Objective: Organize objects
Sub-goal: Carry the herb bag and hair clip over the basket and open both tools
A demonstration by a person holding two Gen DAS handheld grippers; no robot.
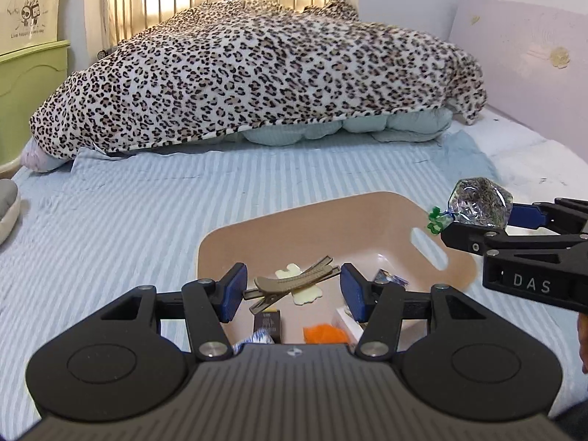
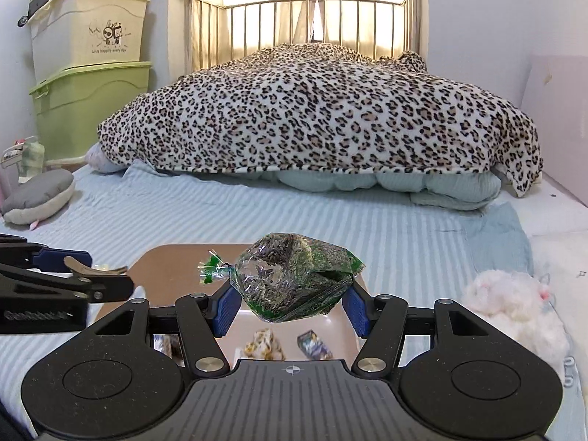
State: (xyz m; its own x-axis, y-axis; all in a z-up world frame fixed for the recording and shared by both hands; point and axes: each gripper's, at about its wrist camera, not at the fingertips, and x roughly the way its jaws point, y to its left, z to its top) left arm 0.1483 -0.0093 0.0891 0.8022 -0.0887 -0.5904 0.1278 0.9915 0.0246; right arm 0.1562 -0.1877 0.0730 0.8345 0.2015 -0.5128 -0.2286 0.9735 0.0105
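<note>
A pink plastic basin [image 1: 323, 217] sits on the striped bed sheet. My left gripper [image 1: 292, 290] is above the basin and is shut on a brown hair clip [image 1: 290, 283]; it also shows in the right wrist view [image 2: 95, 273]. My right gripper [image 2: 290, 303] is shut on a clear bag of dried herbs [image 2: 294, 279] with a green twisted end, held over the basin [image 2: 169, 268]. The bag also shows in the left wrist view [image 1: 479, 202], at the basin's right rim. Inside the basin lie a cream cutout [image 1: 305, 294], an orange item [image 1: 325, 333], small packets [image 2: 312, 343] and a dark box [image 1: 268, 325].
A leopard-print blanket [image 1: 257, 77] over a pale green quilt [image 2: 386, 183] fills the far half of the bed. A white fluffy toy [image 2: 514, 301] lies right of the basin. A grey cushion [image 2: 36, 194] and stacked storage bins [image 2: 88, 70] are at the left.
</note>
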